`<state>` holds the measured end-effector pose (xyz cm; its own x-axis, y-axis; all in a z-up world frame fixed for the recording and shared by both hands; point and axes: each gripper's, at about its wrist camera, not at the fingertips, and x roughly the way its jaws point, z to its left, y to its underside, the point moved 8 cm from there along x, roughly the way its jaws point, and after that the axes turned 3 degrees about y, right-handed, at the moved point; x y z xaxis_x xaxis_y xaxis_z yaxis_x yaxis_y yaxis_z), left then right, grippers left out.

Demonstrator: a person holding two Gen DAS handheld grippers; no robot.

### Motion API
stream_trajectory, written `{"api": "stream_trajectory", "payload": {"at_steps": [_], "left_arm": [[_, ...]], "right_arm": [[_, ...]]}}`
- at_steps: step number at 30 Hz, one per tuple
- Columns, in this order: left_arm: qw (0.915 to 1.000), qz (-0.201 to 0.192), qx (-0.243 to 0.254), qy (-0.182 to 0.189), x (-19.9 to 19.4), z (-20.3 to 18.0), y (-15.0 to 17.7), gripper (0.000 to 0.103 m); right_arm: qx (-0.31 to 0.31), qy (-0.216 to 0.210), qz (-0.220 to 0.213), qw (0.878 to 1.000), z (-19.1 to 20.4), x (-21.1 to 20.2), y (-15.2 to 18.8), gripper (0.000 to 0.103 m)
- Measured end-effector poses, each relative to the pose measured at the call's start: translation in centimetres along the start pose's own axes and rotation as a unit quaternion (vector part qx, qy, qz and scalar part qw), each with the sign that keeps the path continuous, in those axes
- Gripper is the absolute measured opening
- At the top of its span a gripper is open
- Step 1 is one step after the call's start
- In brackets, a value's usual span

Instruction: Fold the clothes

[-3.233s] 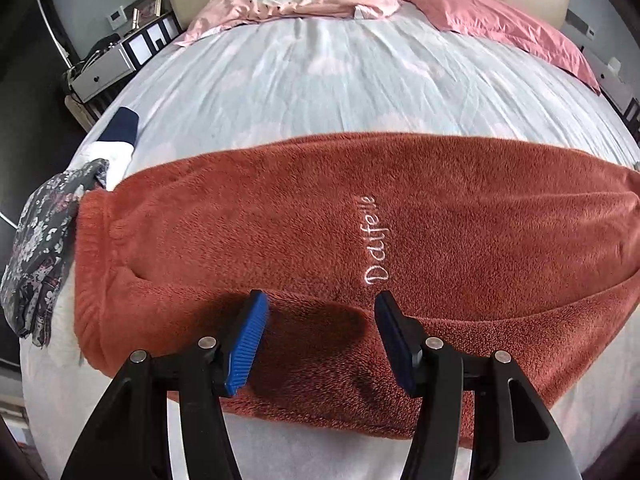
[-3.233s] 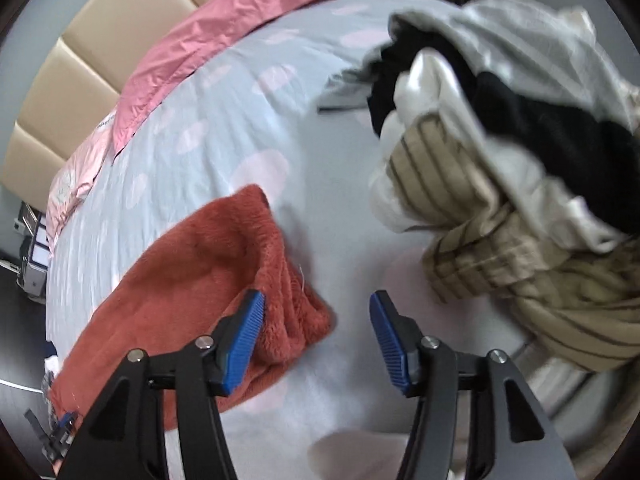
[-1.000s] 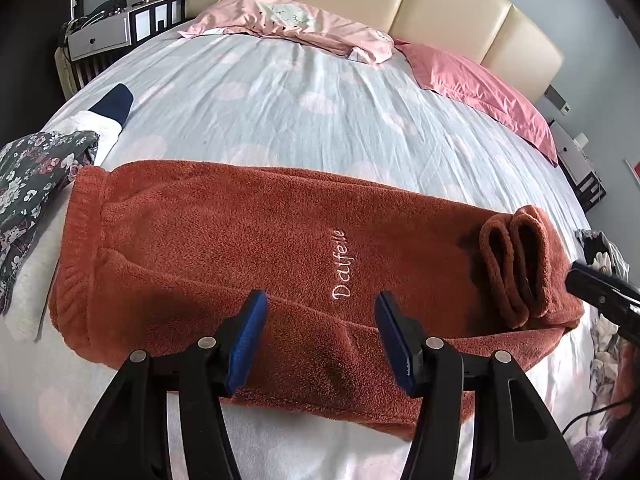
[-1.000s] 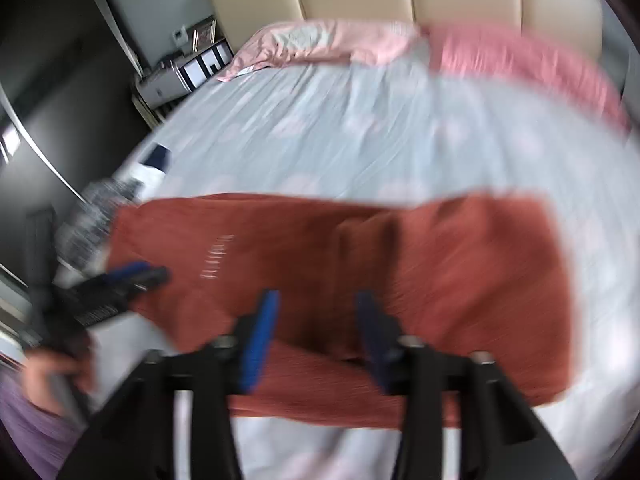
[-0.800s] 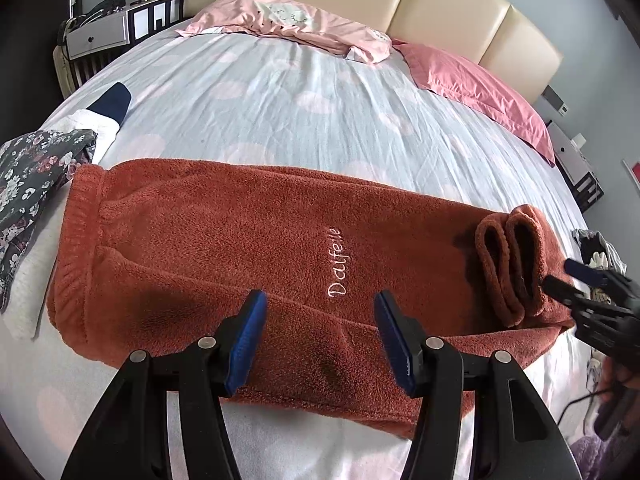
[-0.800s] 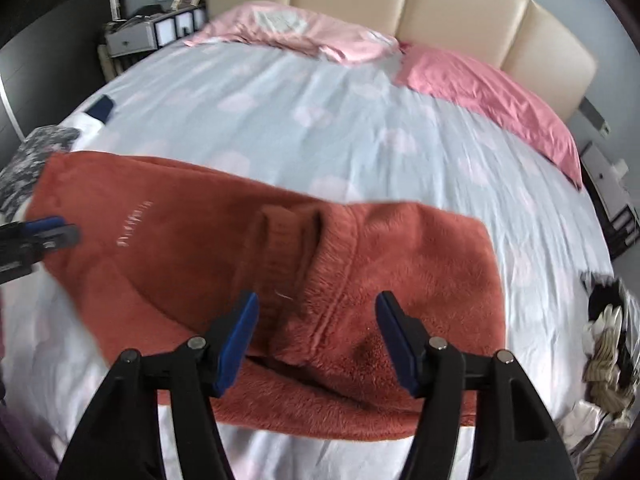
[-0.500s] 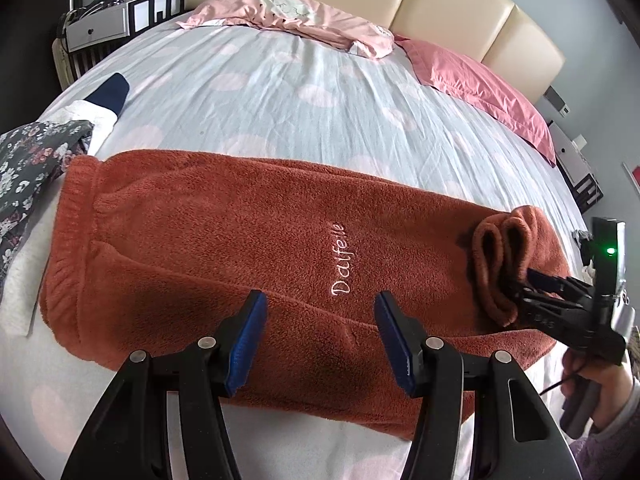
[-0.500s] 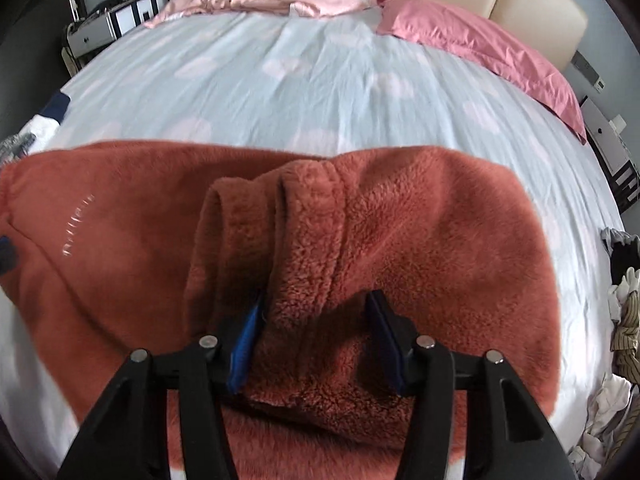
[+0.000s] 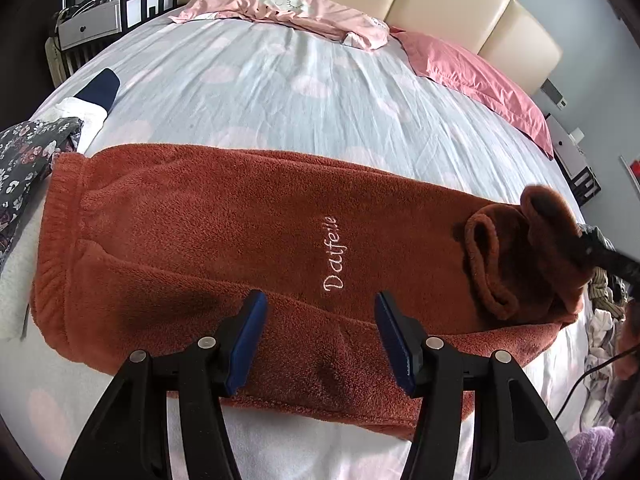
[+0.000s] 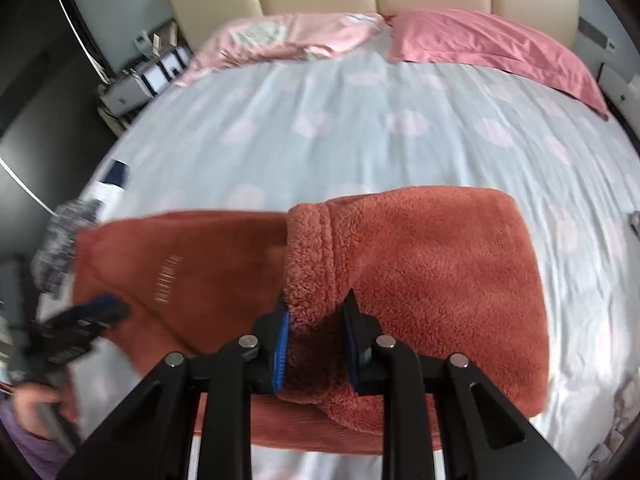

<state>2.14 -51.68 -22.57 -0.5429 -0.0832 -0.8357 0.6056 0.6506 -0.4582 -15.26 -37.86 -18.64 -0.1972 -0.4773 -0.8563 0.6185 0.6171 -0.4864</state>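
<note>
Rust-red fleece trousers (image 9: 208,232) with white script embroidery lie across the near part of the bed, waistband to the left. My left gripper (image 9: 320,332) hovers open above their near edge, holding nothing. The cuff end (image 9: 516,252) is lifted and folded back at the right, where the right gripper's black body (image 9: 600,248) meets it. In the right wrist view my right gripper (image 10: 316,340) is shut on that ribbed cuff (image 10: 312,264), and the folded-over leg (image 10: 440,272) drapes to the right. The left gripper (image 10: 84,316) shows blurred at the left there.
The bed (image 9: 280,96) has a pale blue spotted sheet, pink pillows (image 9: 476,76) and a beige headboard. A dark floral garment (image 9: 24,160) and a white and navy item (image 9: 92,100) lie at the left edge. Mixed clothes (image 9: 600,304) are piled at the right. A nightstand (image 9: 96,24) stands far left.
My right gripper came over from the clothes pile, closed on the trouser cuff and has lifted it back over the leg. The left gripper has stayed open over the near edge.
</note>
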Motion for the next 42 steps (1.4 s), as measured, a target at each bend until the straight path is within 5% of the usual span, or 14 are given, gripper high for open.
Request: {"api": "stream_trajectory", "payload": {"at_steps": [10, 15, 21, 23, 25, 27, 34, 40, 42], "left_arm": [[1.0, 0.005, -0.006, -0.002, 0.5, 0.5, 0.1, 0.058], [1.0, 0.006, -0.004, 0.001, 0.9, 0.5, 0.1, 0.058], [0.9992, 0.001, 0.031, 0.023, 0.2, -2.0, 0.8, 0.058], [0.9983, 0.002, 0.046, 0.035, -0.1, -3.3, 1.4, 0.058], [0.997, 0.0, 0.056, 0.054, -0.3, -4.8, 1.8, 0.058], [0.9953, -0.001, 0.068, 0.07, -0.4, -6.5, 2.2, 0.058], [0.9899, -0.001, 0.112, 0.086, -0.8, -13.3, -0.4, 0.058], [0.98, 0.019, 0.18, 0.082, 1.9, -21.3, -3.0, 0.058], [0.9757, 0.033, 0.201, 0.082, 3.5, -23.6, -3.1, 0.058]], "right_arm": [[0.031, 0.005, 0.052, 0.998, 0.6, 7.5, 4.0, 0.029], [-0.012, 0.01, 0.034, 0.999, 1.4, 4.8, 3.6, 0.041], [-0.007, 0.046, -0.063, 0.997, -1.9, -2.7, 3.2, 0.046], [0.013, 0.08, -0.09, 0.993, -4.3, -4.5, 3.5, 0.045], [0.037, 0.1, -0.105, 0.989, -7.1, -5.1, 4.0, 0.025], [0.059, 0.112, -0.103, 0.987, -9.7, -4.9, 5.0, 0.024], [0.142, 0.06, -0.034, 0.987, -15.3, -0.6, 10.0, 0.019], [0.203, -0.02, -0.067, 0.977, -17.4, -3.1, 8.9, 0.019], [0.226, -0.015, -0.064, 0.972, -19.0, -4.0, 9.0, 0.021]]}}
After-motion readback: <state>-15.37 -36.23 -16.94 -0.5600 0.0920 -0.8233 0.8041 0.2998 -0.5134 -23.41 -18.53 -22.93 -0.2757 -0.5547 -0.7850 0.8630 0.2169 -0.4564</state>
